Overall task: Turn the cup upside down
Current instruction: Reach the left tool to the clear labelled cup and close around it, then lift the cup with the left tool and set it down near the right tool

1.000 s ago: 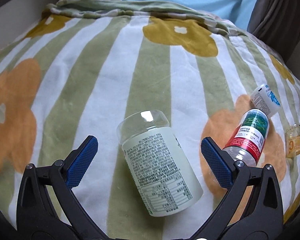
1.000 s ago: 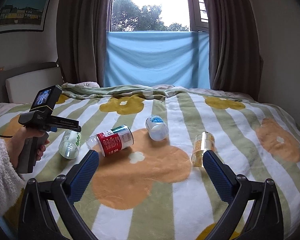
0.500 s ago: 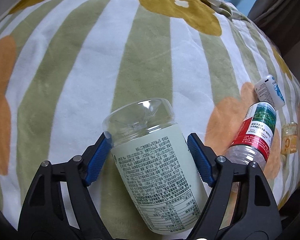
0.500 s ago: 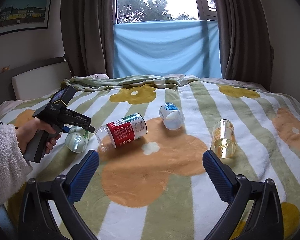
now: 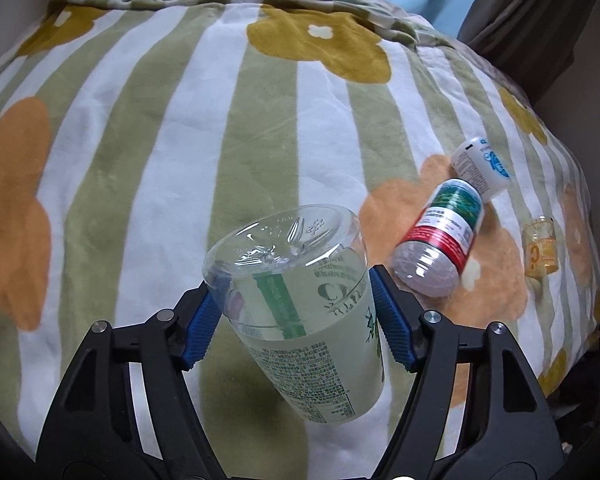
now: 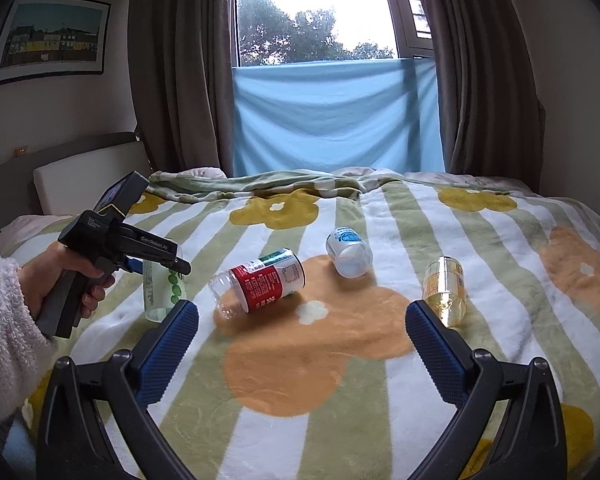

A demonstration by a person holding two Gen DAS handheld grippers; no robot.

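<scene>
My left gripper is shut on a clear cup with a pale green label. Both blue pads press its sides near the closed base. The base points up and away from me, the open mouth down toward the blanket. In the right wrist view the same cup stands nearly vertical at the left, held in the hand-held left gripper. My right gripper is open and empty above the blanket, apart from all cups.
A red-and-green labelled cup lies on its side mid-bed, also in the left wrist view. A white-and-blue cup lies beyond it. A small yellow cup sits to the right. The striped flower blanket covers the bed.
The left gripper closed on the green-labelled cup lying on its side, then lifted and tilted it so its base points up. The right gripper stayed open and shifted slightly.
</scene>
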